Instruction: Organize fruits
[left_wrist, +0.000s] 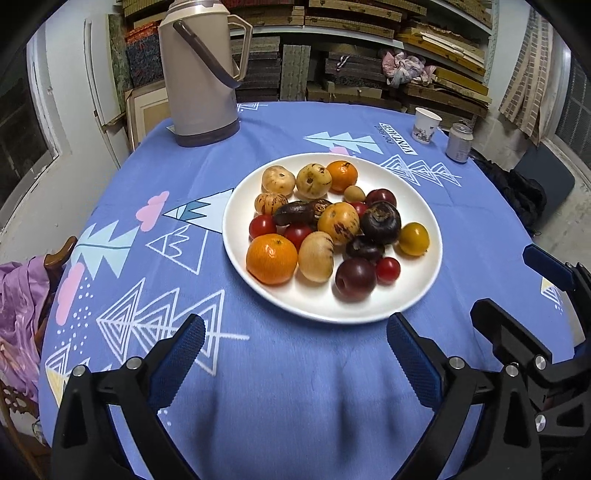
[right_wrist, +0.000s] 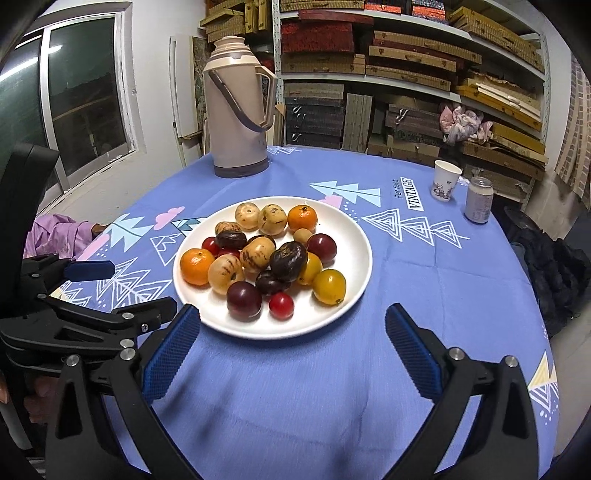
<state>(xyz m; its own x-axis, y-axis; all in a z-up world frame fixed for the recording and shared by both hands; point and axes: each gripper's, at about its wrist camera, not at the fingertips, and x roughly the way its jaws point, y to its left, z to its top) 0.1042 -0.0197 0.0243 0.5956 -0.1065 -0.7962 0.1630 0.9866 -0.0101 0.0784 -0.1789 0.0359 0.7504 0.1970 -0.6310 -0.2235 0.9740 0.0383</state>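
Cloth (right_wrist: 424, 295) print reads "VINTAGE", can (right_wrist: 478, 200) label too blurry. Both claws, left gripper (left_wrist: 295, 354) and right gripper (right_wrist: 293, 345), spread wide, empty, near plate (right_wrist: 343, 314).

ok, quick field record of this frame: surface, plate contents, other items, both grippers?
surface: round table, blue patterned tablecloth
plate: white plate, centre of table, fruit piled on it
fruit: two oranges, near one; dark plum; small red ones; speckled yellow ones
other items: thermos, paper cup, can, all at far edge
left gripper: open, empty
right gripper: open, empty
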